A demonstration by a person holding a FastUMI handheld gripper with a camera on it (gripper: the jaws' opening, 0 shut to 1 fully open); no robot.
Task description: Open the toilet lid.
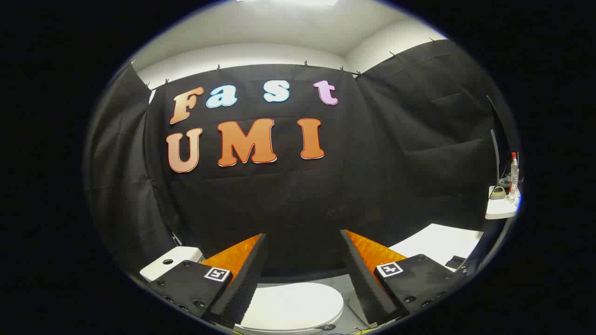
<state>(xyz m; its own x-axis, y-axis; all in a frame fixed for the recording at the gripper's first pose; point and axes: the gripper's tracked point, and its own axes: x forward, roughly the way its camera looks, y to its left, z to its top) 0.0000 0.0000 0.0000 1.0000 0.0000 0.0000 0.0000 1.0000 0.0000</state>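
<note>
The white toilet lid (293,304) lies flat and closed, low down between and below the two fingers. My gripper (302,239) is open, its fingers spread wide with nothing between them, held above the lid and pointing toward the black cloth wall. The fingertips (260,242) do not touch the lid. The white cistern (170,263) shows to the left, partly hidden behind the left finger.
A white table surface (437,242) lies to the right beyond the right finger. Farther right, a small white shelf (500,209) carries a clear bottle with a red cap (513,177) and a small dark object. Black cloth walls enclose the booth.
</note>
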